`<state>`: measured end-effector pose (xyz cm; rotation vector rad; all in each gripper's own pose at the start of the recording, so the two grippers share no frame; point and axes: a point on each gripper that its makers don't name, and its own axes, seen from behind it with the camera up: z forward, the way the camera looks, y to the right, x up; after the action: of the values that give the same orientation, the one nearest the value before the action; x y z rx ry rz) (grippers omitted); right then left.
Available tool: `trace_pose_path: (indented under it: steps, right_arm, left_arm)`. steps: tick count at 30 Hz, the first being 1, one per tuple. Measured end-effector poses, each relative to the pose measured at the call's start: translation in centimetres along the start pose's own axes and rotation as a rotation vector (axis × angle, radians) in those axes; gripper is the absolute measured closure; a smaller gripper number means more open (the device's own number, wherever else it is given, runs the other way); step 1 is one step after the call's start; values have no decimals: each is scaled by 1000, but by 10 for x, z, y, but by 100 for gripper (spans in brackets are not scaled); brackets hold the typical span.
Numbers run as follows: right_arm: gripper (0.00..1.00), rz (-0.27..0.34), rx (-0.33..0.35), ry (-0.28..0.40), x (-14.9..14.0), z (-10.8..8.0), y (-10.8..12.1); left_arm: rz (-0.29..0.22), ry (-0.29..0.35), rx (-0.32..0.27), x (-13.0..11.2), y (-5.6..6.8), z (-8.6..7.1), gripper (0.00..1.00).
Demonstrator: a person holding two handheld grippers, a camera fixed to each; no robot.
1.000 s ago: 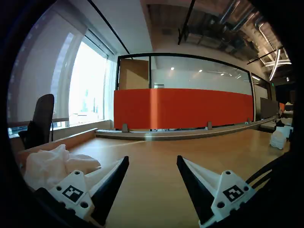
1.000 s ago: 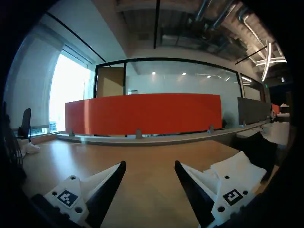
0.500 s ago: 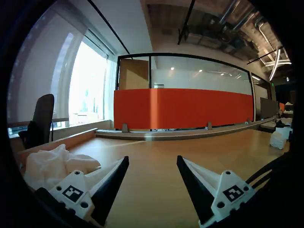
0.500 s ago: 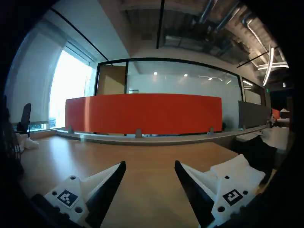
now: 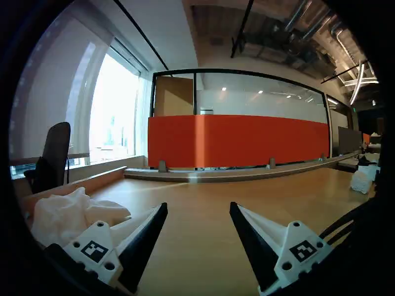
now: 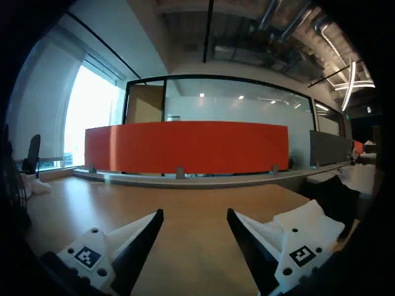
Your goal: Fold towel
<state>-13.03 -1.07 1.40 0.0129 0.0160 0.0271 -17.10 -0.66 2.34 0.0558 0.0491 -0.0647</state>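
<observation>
One towel (image 5: 66,215), crumpled heap, long axis indiscernible

An orange partition (image 5: 237,140) edges the wooden table (image 5: 197,197); possibly a chair (image 5: 52,163) nearby.

Both views sit low over the wooden counter (image 5: 197,237), facing the same orange partition (image 6: 187,147) across it.

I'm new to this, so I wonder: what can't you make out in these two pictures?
Left gripper view: crumpled towel, near side hidden behind the left gripper.
Left gripper view: white bundle at far right, too small to identify.
Right gripper view: white cloth, partly behind the right gripper.
</observation>
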Motion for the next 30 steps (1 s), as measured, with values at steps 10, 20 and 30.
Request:
trace_pose_path:
  steps: [10, 20, 30]
  right_arm:
    - [0, 0, 0, 0, 1, 0, 0]
    - [1, 0, 0, 0, 1, 0, 0]
    - [0, 0, 0, 0, 1, 0, 0]
  left_arm:
    - [0, 0, 0, 0, 0, 0, 7]
    - [0, 0, 0, 0, 0, -1, 7]
    - [0, -1, 0, 3, -1, -1, 7]
